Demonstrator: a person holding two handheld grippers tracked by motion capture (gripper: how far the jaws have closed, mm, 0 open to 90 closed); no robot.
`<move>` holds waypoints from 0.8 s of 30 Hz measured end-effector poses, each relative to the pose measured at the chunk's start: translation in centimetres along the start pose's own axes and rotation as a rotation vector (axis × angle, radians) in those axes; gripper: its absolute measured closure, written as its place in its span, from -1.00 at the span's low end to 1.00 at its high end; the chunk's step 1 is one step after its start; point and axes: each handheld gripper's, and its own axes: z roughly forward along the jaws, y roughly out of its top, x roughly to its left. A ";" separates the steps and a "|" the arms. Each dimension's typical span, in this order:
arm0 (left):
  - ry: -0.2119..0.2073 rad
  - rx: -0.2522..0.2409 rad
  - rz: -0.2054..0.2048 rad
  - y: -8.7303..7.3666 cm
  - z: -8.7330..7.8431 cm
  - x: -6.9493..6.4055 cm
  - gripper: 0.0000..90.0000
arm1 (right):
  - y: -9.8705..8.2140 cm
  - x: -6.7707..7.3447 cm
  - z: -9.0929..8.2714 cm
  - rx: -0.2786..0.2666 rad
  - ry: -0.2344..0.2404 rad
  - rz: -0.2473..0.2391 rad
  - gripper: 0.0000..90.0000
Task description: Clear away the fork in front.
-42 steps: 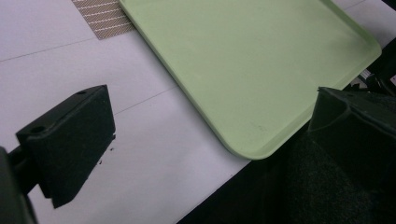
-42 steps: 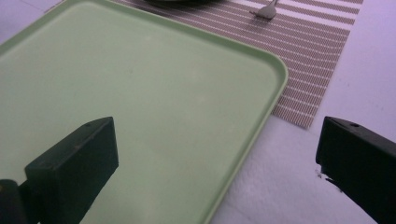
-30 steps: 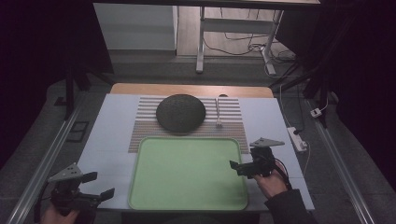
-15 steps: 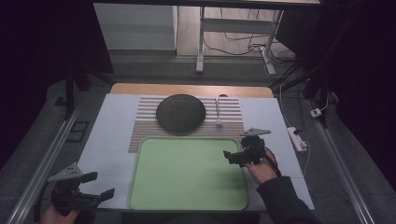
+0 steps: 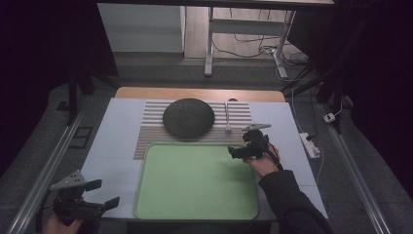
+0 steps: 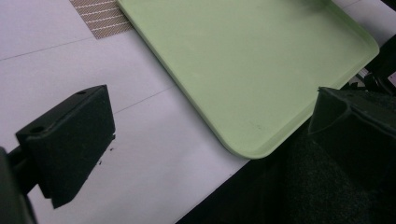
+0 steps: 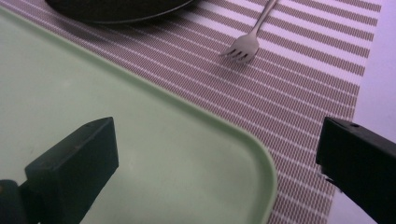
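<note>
At the near left corner of the white worktop [image 5: 112, 146], the left gripper [image 5: 100, 194] sits in the person's hand with its jaws spread wide, holding nothing. In the left gripper view the jaws stand over bare worktop on one side and the worktop's near edge on the other, with the rounded near corner of the green tray [image 6: 261, 70] between them, untouched. The tray lies empty in the middle of the worktop, just in front of a striped placemat [image 5: 151, 122] that carries a dark round bowl [image 5: 188, 117] and, to its right, a fork [image 5: 227, 117]. Farther right, the right gripper [image 5: 233, 151] hovers over the tray's far right corner, jaws wide apart and empty. In the right gripper view the fork [image 7: 247, 44] lies ahead on the placemat, well apart from both jaws.
</note>
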 end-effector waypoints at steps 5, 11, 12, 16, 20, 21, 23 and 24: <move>-0.001 0.000 0.000 0.0 0.0 0.0 -0.98 | 0.7 0.0 1.0 0.012 -0.018 -0.014 -1.00; -0.005 -0.002 -0.002 0.0 0.0 0.1 -0.98 | 1.7 -0.1 2.4 0.014 -0.037 -0.016 -1.00; -0.005 -0.002 -0.002 0.0 0.0 0.1 -0.99 | 1.8 -0.2 2.7 0.013 -0.042 -0.014 -1.00; -0.005 -0.001 -0.002 0.0 0.0 0.1 -0.99 | 2.3 -0.6 3.9 0.024 -0.050 -0.006 -1.00; -0.006 -0.001 -0.002 0.0 0.0 0.1 -0.99 | 2.7 -0.7 4.8 0.033 -0.061 -0.011 -1.00; -0.007 -0.001 -0.001 0.0 0.0 0.1 -0.99 | 2.8 -0.7 5.0 0.039 -0.063 -0.011 -1.00; -0.008 -0.001 -0.001 0.0 0.0 0.1 -0.99 | 3.0 -0.7 5.5 0.044 -0.067 -0.017 -1.00; -0.009 -0.002 -0.002 0.0 0.0 0.1 -0.99 | 3.1 -0.7 5.8 0.049 -0.067 -0.024 -1.00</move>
